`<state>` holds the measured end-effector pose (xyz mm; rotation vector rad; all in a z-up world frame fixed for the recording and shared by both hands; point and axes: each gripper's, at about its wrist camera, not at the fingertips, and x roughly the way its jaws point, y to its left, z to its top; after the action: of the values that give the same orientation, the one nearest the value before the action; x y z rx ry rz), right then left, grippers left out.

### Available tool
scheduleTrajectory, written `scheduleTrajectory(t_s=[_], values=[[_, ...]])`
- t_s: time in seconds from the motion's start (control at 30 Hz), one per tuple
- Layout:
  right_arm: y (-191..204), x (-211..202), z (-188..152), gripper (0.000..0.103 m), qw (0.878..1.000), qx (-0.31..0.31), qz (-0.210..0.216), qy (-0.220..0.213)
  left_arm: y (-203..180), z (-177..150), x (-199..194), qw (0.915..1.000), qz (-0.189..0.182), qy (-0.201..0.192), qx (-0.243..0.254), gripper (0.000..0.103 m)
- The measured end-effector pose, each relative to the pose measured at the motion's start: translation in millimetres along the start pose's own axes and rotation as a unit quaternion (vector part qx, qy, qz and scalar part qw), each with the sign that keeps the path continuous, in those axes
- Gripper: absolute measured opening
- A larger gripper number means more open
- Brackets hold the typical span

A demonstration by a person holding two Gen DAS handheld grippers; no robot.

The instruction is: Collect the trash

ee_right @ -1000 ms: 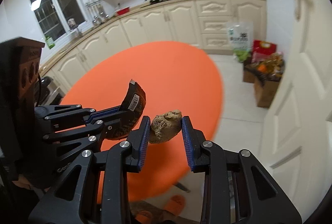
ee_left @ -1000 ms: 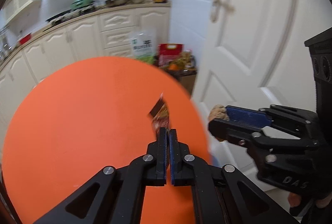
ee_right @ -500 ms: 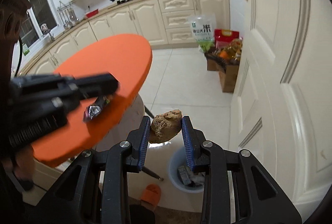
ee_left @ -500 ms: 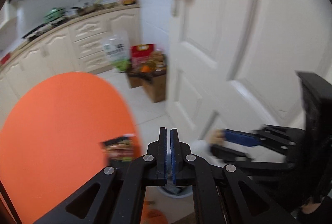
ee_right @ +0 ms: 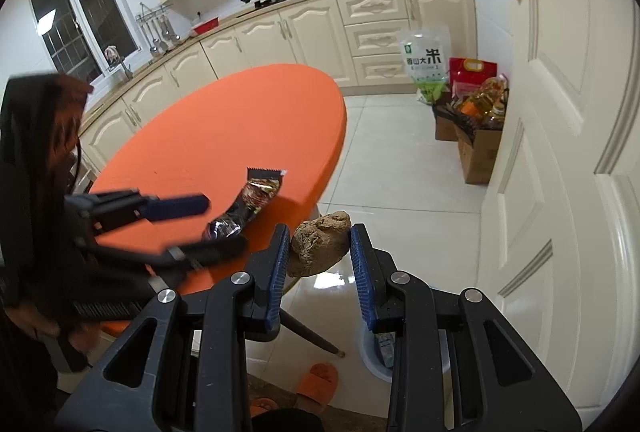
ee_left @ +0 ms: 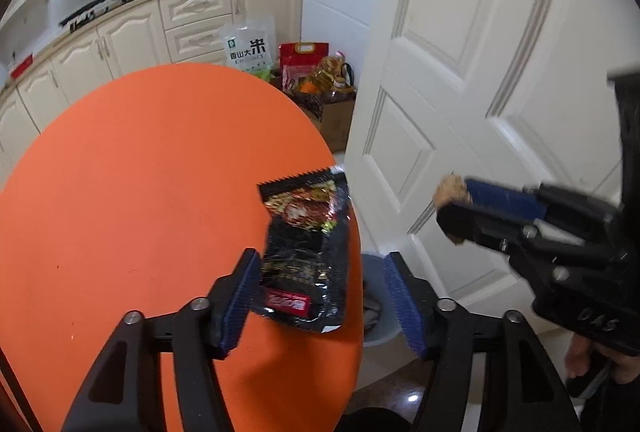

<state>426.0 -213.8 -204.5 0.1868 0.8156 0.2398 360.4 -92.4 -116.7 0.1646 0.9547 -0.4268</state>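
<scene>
A black and red snack wrapper (ee_left: 308,252) sits between the opening jaws of my left gripper (ee_left: 320,264), over the near right edge of the round orange table (ee_left: 140,192). The blue pads do not press on it. I cannot tell whether it rests on the table or is in the air. My right gripper (ee_right: 320,236) is shut on a brown lumpy piece of trash (ee_right: 318,248), held beyond the table's edge above the floor. A pale blue bin (ee_right: 380,360) with rubbish in it stands on the floor below, partly hidden by the right finger.
A white door (ee_left: 480,92) stands close on the right. Cardboard boxes with bottles and bags (ee_right: 476,120) sit on the tiled floor by cream cabinets (ee_right: 300,32). An orange slipper (ee_right: 318,382) lies near the table's leg (ee_right: 308,332).
The left jaws have gone from shut to wide apart, and the wrapper they pinched now sits loose between them. The right gripper has kept its grip on the brown lump and moved along the table's edge.
</scene>
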Motion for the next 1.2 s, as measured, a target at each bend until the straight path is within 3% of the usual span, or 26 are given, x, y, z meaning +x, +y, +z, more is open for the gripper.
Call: scheduleTrajectory(t_s=[0.17, 0.33, 0.4, 0.47, 0.77, 1.03, 1.2], values=[[-1, 2, 0, 0.029, 1.0, 0.007, 0.005, 0.001, -6, 9, 17, 0.9989, 0.045, -0.002, 0.014, 0.061], [1, 6, 0, 0.029, 1.0, 0.002, 0.008, 0.005, 14, 13, 24, 0.9993, 0.028, -0.004, -0.024, 0.06], [2, 7, 1, 0.029, 1.0, 0.001, 0.009, 0.004, 13, 13, 26, 0.9995, 0.028, -0.009, -0.014, 0.056], [2, 8, 2, 0.029, 1.0, 0.0, 0.009, 0.003, 11, 12, 27, 0.9996, 0.023, -0.012, -0.013, 0.039], [3, 13, 3, 0.029, 1.0, 0.0, 0.014, 0.005, 22, 3, 16, 0.9993, 0.02, -0.023, -0.022, 0.017], [5, 8, 3, 0.029, 1.0, 0.0, 0.014, -0.001, 17, -1, 4, 0.9991, 0.017, -0.025, -0.029, 0.013], [-2, -4, 0, 0.029, 1.0, 0.002, 0.0, -0.009, -14, 9, -12, 0.999, -0.013, -0.043, -0.007, 0.014]])
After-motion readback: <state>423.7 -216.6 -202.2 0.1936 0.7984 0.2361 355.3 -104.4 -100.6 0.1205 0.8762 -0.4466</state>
